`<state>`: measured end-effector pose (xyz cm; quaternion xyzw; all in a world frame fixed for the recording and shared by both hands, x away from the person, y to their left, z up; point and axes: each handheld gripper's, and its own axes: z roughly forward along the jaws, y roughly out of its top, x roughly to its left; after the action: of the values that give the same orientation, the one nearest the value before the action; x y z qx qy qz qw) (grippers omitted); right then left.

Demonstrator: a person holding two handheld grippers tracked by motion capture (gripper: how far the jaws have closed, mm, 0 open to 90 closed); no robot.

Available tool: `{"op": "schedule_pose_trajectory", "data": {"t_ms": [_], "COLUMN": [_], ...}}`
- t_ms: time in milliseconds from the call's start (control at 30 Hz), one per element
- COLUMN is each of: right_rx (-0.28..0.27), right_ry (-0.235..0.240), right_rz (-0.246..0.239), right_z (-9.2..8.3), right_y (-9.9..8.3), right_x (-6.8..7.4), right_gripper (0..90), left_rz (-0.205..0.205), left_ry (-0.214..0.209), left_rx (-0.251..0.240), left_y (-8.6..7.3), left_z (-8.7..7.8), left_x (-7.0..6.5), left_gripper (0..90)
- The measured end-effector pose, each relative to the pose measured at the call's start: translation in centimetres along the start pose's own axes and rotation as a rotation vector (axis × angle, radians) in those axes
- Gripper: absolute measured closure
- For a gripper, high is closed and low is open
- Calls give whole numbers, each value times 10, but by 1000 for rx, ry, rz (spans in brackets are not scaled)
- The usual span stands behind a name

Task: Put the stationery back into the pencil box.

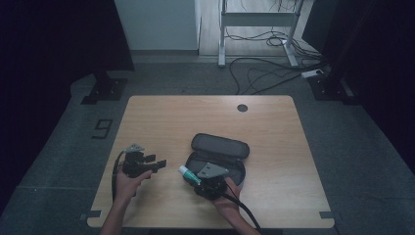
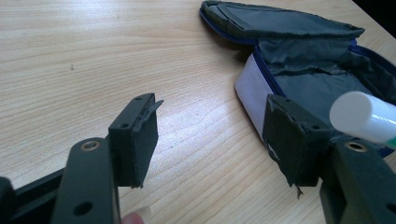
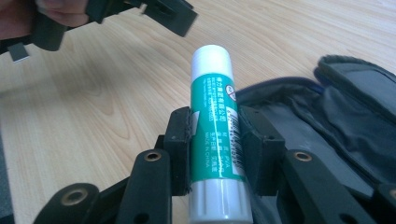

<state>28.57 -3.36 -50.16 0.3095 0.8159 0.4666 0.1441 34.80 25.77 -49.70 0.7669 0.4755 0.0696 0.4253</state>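
We judge the step in hand to be the transfer of the green-and-white plastic glue stick (image 3: 215,135) between the open dark grey fabric pencil case (image 1: 230,147) and the pale wooden worktop (image 1: 161,117); which way it is going we cannot tell. To do it well, we recommend keeping the stick level and clear of the case's near wall, moving it slowly so that it does not twist between the pads, and not loosening the grip until the stick rests on a surface. The free tool should steady the case rim if the fabric lifts or drags.

The right hand-held gripper (image 3: 215,140) is closed firmly on the glue stick, one pad on each side of the green label at about mid-length, the white cap pointing away from the hand. In the high view the stick (image 1: 189,175) sits at the left front edge of the case, above its rim, and we cannot tell whether it touches the fabric.

The left hand-held gripper (image 2: 212,140) stands wide apart and holds nothing; bare worktop shows between its pads. It lies near the case's left side, apart from it, with the stick's white cap (image 2: 362,116) just beyond its right-hand pad.
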Motion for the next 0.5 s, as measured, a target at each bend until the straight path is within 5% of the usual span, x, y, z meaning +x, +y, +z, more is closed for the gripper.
{"op": "schedule_pose_trajectory", "data": {"t_ms": [500], "right_rx": [-2], "right_ry": [-52], "right_rz": [42], "right_z": [-9], "right_y": [-5], "right_x": [-22], "right_gripper": [649], "left_rz": [-1], "left_ry": [2], "left_rx": [6], "left_y": [0], "left_z": [0], "left_x": [0], "left_gripper": [358]}}
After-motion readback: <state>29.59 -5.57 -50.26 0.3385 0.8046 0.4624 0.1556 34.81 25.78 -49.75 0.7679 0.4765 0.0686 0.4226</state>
